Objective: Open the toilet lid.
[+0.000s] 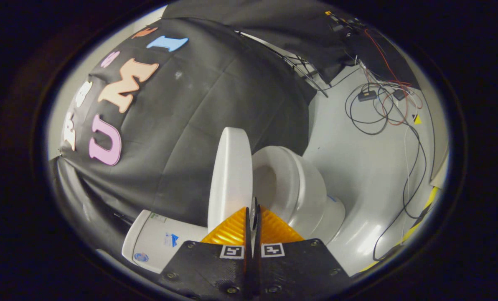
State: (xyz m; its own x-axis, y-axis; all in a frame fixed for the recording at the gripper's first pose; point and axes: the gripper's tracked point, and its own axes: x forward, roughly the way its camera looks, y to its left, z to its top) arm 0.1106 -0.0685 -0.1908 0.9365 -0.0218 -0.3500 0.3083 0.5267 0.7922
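- Pale floor [370,167] is seen beside the black cloth wall [215,96], with loose cables [382,113] strewn well beyond the toilet.
- The gripper [253,217] is pressed together, fingers meeting just before the raised toilet lid [230,175].
- The smooth white seat [290,184] lies exposed beside the lid; the tank [161,240] sits alongside.

From my feed I see a black cloth wall [215,104] hanging in soft folds, creased in a grid as if it had been folded. A second dark cloth [282,25] drapes higher up, beyond it. The floor [366,167] is pale grey and glossy, catching a bright patch of light. Loose cables [378,113], black, red and white, lie tangled across it, with small dark boxes [367,95] among them. One black cable [412,184] trails along the floor towards a yellow strip [424,209] at its edge.
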